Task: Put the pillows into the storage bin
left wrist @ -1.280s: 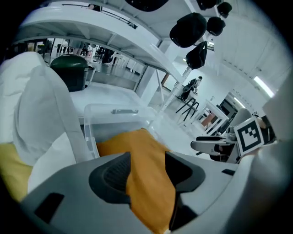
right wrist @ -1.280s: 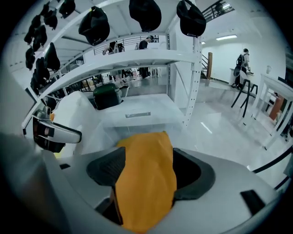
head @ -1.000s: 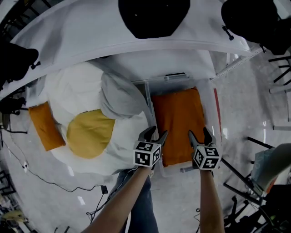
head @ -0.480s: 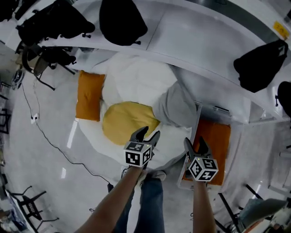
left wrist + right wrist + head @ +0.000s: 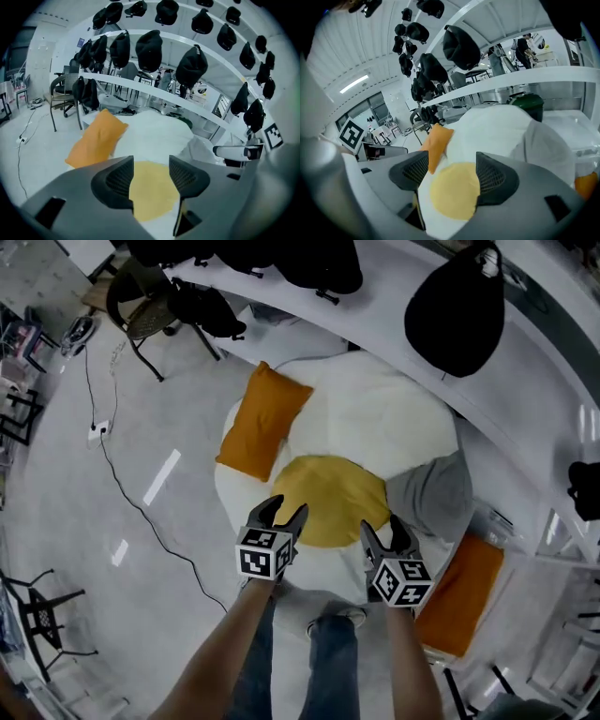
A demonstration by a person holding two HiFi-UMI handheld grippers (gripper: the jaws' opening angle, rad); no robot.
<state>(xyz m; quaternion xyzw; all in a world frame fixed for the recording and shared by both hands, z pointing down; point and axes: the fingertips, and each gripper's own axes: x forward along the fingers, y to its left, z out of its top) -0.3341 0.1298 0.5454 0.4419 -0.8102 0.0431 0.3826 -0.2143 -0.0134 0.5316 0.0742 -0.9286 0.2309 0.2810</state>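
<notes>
Seen from above, the left gripper and right gripper hover side by side, both with jaws apart and empty, over a big white egg-shaped pillow with a yellow yolk. An orange pillow lies on its far left edge and a grey pillow on its right. Another orange pillow sits in the clear storage bin at the lower right.
</notes>
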